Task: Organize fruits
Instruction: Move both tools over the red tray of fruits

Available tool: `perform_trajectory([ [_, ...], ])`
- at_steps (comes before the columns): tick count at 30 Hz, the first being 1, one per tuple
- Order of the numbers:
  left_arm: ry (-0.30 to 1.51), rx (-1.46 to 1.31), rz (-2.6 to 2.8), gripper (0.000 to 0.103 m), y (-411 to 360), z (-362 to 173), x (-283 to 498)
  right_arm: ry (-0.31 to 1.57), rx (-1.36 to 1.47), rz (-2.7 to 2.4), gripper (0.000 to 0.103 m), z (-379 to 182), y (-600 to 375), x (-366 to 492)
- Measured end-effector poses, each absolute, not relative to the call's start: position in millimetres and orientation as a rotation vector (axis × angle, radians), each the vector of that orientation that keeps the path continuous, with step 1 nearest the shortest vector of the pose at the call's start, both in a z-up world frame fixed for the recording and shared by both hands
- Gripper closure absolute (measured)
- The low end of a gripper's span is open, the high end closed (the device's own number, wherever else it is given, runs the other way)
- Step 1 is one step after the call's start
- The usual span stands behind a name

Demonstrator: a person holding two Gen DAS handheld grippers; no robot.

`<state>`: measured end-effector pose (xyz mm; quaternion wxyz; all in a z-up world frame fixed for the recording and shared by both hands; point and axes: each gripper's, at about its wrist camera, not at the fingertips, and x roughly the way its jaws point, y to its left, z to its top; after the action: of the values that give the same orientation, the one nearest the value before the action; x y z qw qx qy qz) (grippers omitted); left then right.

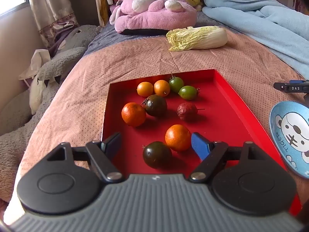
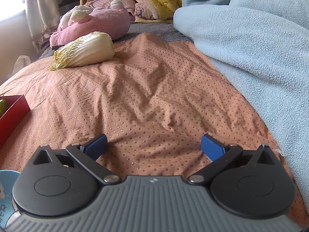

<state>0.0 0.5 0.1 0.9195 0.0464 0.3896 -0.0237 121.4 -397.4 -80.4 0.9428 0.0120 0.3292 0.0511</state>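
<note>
A red tray (image 1: 227,114) lies on the bed and holds several fruits: oranges (image 1: 177,137), dark tomatoes (image 1: 156,154), two small green fruits (image 1: 187,92) and a dark red passion fruit (image 1: 187,111). My left gripper (image 1: 155,143) is open above the tray's near end, with a dark tomato and an orange between its fingers, not gripped. My right gripper (image 2: 153,145) is open and empty over the bare brown bedspread (image 2: 146,96). The tray's corner (image 2: 13,108) shows at the left of the right wrist view.
A blue cartoon plate (image 1: 289,135) lies right of the tray; its edge (image 2: 5,185) shows in the right wrist view. A napa cabbage (image 1: 199,38) lies beyond the tray. Pink plush toys (image 1: 154,11) and a light blue blanket (image 2: 251,48) border the bedspread.
</note>
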Motion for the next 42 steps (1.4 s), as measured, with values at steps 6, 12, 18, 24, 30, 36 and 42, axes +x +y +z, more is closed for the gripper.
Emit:
perform_trajectory([
  [6, 0.821, 0.036, -0.041, 0.022, 11, 3, -3, 0.668, 0.012, 0.095, 0.000, -81, -395, 120],
  [12, 0.777, -0.126, -0.041, 0.022, 36, 7, -6, 0.672, 0.018, 0.093, 0.000, -81, -395, 120],
  [18, 0.692, -0.086, 0.039, 0.022, 34, 12, -12, 0.740, 0.131, 0.058, 0.000, -74, -402, 127],
  [24, 0.720, -0.062, -0.002, 0.022, 35, 6, -12, 0.761, 0.113, 0.069, 0.000, -73, -401, 127],
  [30, 0.740, -0.047, -0.005, 0.022, 32, 1, -10, 0.878, -0.016, 0.059, 0.000, -56, -400, 128],
  [36, 0.744, -0.021, -0.027, 0.022, 24, -2, -8, 0.732, -0.246, 0.041, 0.000, -13, -361, 74],
  [42, 0.741, -0.012, -0.030, 0.022, 23, -2, -9, 0.605, -0.270, 0.328, 0.000, 24, -285, -1],
])
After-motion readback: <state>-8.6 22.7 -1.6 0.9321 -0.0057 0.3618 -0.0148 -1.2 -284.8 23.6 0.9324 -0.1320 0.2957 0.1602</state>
